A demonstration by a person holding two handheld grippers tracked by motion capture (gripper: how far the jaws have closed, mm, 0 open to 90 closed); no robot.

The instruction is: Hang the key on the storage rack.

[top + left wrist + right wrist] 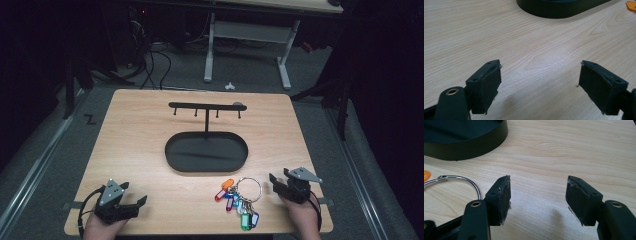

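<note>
Your bunch of keys (239,200) lies flat on the wooden table (140,150) near its front edge, just in front of the black oval tray (206,152) from which a post rises to a hook bar (206,106); it is a large silver ring (248,189) strung with small plastic tags in orange, red, blue, purple, green and clear, fanned toward you. Your right gripper (278,183) rests just right of that ring with its jaws spread wide and empty. Your left gripper (134,204) sits well apart at the front left corner, jaws likewise wide and holding nothing.
</note>
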